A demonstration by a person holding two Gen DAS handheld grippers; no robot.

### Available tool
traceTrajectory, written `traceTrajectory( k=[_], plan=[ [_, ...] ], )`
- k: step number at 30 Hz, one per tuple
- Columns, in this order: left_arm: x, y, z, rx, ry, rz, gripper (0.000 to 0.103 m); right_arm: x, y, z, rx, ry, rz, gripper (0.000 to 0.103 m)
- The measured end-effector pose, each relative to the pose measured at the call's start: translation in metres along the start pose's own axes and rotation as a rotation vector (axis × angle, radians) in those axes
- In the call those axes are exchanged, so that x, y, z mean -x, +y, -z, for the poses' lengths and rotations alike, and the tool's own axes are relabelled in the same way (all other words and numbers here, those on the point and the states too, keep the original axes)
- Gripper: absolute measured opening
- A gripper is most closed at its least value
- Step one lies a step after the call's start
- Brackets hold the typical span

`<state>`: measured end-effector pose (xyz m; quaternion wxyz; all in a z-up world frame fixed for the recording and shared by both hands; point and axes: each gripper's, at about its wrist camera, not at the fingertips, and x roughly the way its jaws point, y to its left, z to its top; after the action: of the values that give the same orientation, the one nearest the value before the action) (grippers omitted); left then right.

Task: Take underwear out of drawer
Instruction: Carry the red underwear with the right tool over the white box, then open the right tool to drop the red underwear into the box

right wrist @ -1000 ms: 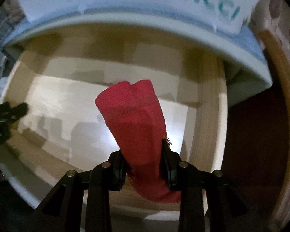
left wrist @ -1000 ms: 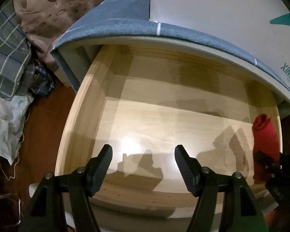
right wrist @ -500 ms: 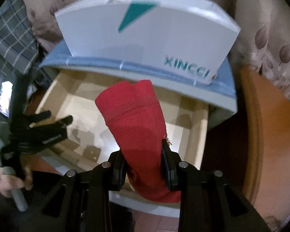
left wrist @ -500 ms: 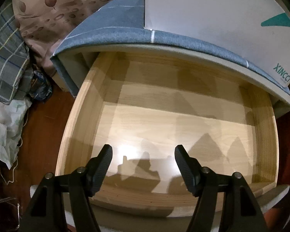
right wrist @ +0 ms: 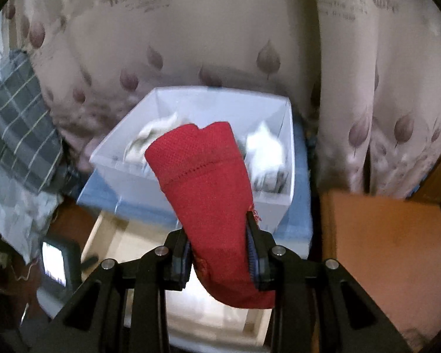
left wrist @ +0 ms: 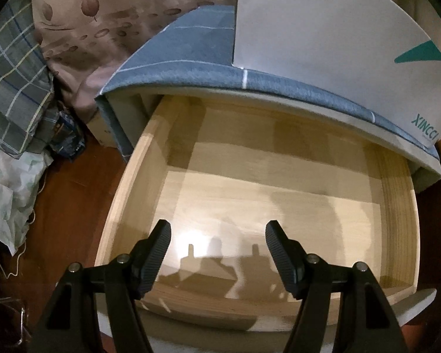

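My right gripper (right wrist: 217, 253) is shut on rolled red underwear (right wrist: 208, 188) and holds it high above the open wooden drawer (right wrist: 123, 235), in front of a white box (right wrist: 126, 170). In the left wrist view the drawer (left wrist: 397, 206) stands pulled out and nothing lies in it. My left gripper (left wrist: 217, 250) is open and empty over the drawer's front part.
The white box (left wrist: 323, 38) stands on the blue-covered cabinet top (left wrist: 191, 44) and holds white cloth items (right wrist: 264, 144). A leaf-print curtain (right wrist: 191, 29) hangs behind. Plaid fabric (left wrist: 11, 88) and bags lie left on the red floor (left wrist: 67, 206). An orange-brown wooden surface (right wrist: 382, 250) stands right.
My right gripper has lifted the red underwear up out of the drawer, to the level of the white box. My left gripper has stayed open over the drawer.
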<state>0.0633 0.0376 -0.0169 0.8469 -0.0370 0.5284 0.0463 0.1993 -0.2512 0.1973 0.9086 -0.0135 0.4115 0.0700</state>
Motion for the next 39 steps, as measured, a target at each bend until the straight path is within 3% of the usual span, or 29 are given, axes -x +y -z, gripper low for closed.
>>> traceTrajectory(
  k=[7,12,19,29,32,34,36,39],
  plan=[
    [0.002,0.005,0.000,0.016,-0.003,-0.005,0.069,-0.045,-0.002,-0.062,-0.020,0.030,0.049,0.029],
    [0.003,0.009,-0.001,0.028,-0.004,-0.006,0.069,-0.087,0.000,-0.085,-0.028,0.084,0.066,0.029],
    [0.004,0.006,0.001,0.011,-0.013,-0.009,0.069,-0.138,0.009,-0.093,-0.017,0.158,0.088,0.029],
    [0.004,0.006,-0.001,0.005,-0.021,-0.007,0.069,-0.162,0.016,-0.088,0.004,0.201,0.099,0.036],
    [0.003,0.006,-0.001,0.003,-0.021,-0.006,0.069,-0.161,0.019,-0.086,0.002,0.189,0.096,0.043],
    [0.003,0.005,-0.001,0.000,-0.022,-0.007,0.069,-0.157,0.019,-0.086,-0.017,0.176,0.077,0.063],
    [0.003,0.005,-0.002,-0.003,-0.025,-0.008,0.069,-0.154,0.019,-0.085,-0.030,0.166,0.089,0.073],
    [0.002,0.004,-0.002,-0.009,-0.029,-0.011,0.069,-0.148,0.024,-0.083,-0.019,0.144,0.092,0.073]
  ],
)
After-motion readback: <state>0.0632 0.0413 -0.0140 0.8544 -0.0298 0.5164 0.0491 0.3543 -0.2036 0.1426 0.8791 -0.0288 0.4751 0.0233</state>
